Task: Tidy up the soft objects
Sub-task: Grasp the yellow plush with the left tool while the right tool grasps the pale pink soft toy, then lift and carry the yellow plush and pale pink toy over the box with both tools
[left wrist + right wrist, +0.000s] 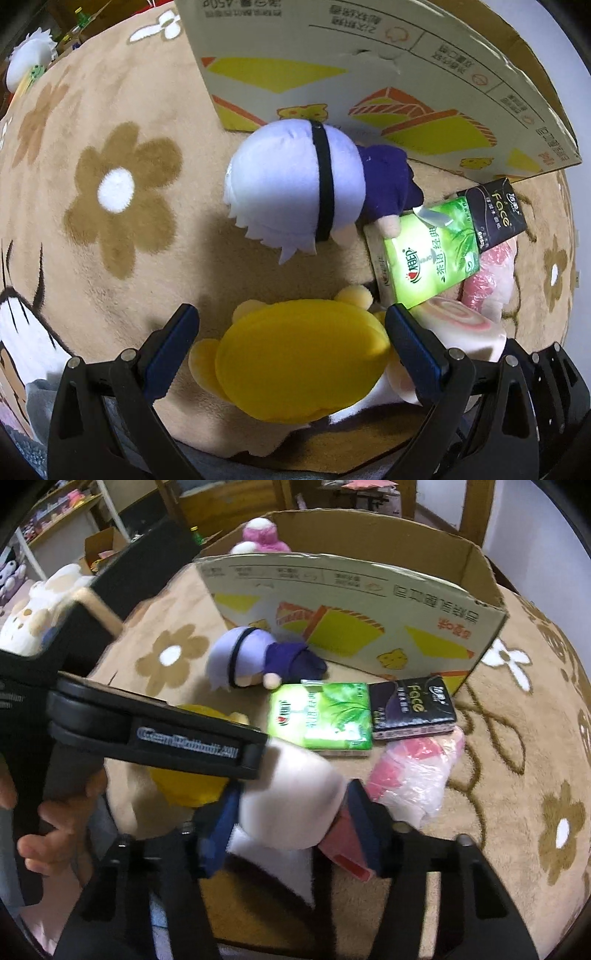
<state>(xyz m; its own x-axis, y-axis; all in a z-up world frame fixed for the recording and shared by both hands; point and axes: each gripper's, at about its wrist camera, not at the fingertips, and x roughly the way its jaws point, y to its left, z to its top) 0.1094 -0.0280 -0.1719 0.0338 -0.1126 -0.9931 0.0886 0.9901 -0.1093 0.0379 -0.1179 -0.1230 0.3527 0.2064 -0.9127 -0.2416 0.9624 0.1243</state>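
Note:
A yellow plush lies on the flower blanket between the fingers of my left gripper, which is open around it, not pressing it. My right gripper is shut on a white and pink roll-shaped plush, which also shows in the left wrist view. A white-haired doll in purple clothes lies face down in front of the open cardboard box. The left gripper's body hides most of the yellow plush in the right wrist view.
A green tissue pack, a black tissue pack and a pink and white plastic-wrapped item lie right of the doll. A pink plush sits behind the box. A brown flower blanket covers the surface.

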